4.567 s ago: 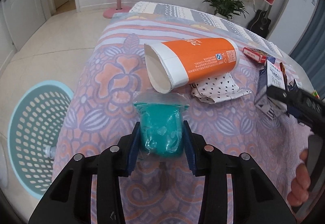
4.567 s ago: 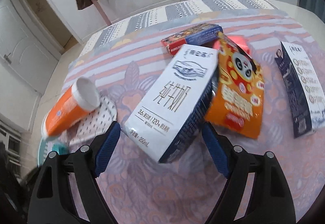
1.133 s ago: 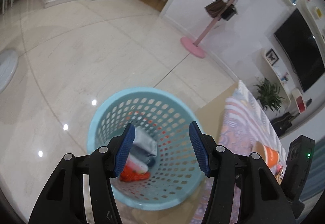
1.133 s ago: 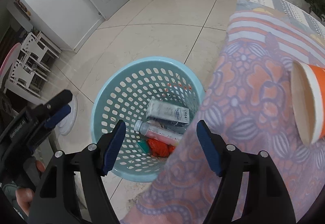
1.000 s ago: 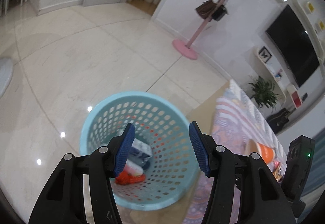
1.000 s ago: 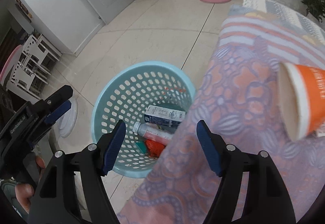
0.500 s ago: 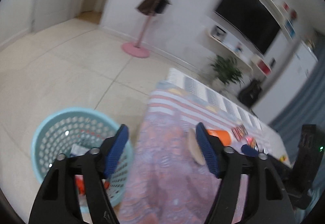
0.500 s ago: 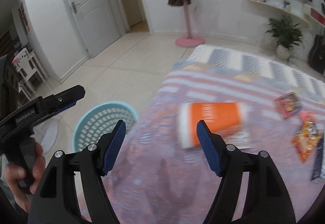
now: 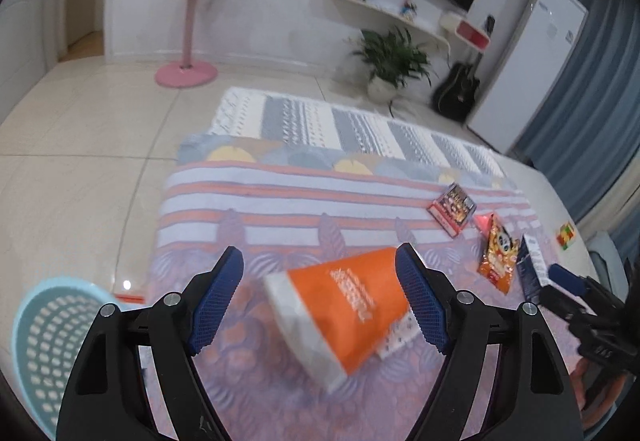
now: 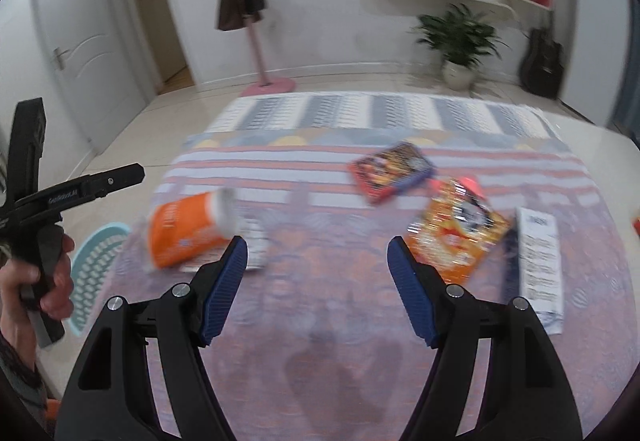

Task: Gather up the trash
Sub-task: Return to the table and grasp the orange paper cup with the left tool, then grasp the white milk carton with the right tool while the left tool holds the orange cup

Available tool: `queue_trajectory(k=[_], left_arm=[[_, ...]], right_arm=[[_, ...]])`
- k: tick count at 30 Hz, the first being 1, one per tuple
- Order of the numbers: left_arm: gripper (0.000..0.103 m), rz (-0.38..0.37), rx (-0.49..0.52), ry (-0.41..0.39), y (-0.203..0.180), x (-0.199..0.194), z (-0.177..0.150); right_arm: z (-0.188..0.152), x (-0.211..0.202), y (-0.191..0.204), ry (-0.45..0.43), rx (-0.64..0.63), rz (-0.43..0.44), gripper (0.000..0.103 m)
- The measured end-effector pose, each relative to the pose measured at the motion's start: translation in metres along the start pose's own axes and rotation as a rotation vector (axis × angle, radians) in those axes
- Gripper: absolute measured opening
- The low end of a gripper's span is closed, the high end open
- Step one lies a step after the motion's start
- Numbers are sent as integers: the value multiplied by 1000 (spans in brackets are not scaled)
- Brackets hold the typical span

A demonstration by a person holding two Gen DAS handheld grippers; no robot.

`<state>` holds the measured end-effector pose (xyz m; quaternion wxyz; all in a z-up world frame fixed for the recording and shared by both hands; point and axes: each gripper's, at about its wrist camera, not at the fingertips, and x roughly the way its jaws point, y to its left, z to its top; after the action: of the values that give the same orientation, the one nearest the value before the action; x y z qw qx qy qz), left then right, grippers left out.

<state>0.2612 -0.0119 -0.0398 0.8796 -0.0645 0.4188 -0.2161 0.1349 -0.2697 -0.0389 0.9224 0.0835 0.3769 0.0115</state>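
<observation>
Both your grippers, left (image 9: 320, 297) and right (image 10: 316, 287), gape wide, holding nothing. The orange cup (image 9: 340, 311) lies on the counter (image 9: 280, 197), the snack bag (image 10: 456, 237) right of it, the basket (image 9: 44, 341) left.

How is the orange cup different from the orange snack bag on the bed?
The cup is a rigid tapered tube lying on its side with its open white rim showing; the snack bag is a flat soft pouch. The cup is plain orange with white lettering; the bag carries a cartoon panda. The cup lies nearer the basket, partly on a dotted cloth; the bag lies beside a dark carton. Both rest untouched on the patterned cover.
</observation>
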Motion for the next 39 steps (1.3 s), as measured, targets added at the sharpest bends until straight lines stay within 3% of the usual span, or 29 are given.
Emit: queue_trajectory(k=[7,13,18,23,26,29,32,35,39], left_arm=[[77,-42,3,126,-1,47,-3],[75,-67,-11,158,-7,32,-30],[75,-139,-45,180,-16,17,-55],[85,-104,-49,182,-21,28,-59],[87,-85,-66,200,-20,43,-62],[83,-28,-28,188,-28,51,-65],[67,-20,-26,175,-32,51,-66],[66,-13,-55,142,-30,45,-68],[65,18,-8,92,-41,32,-65]], right_arm=[[-9,5,-42,14,59,-41,69],[-18,10,-45,26,70,-36,69],[-24,13,-39,35,63,-28,69],[-24,12,-41,35,60,-34,69],[-22,10,-48,28,67,-46,75],[-21,9,-57,23,83,-61,75],[-21,8,-66,18,93,-78,75],[-21,7,-77,11,119,-90,75],[-16,11,-91,8,160,-93,75]])
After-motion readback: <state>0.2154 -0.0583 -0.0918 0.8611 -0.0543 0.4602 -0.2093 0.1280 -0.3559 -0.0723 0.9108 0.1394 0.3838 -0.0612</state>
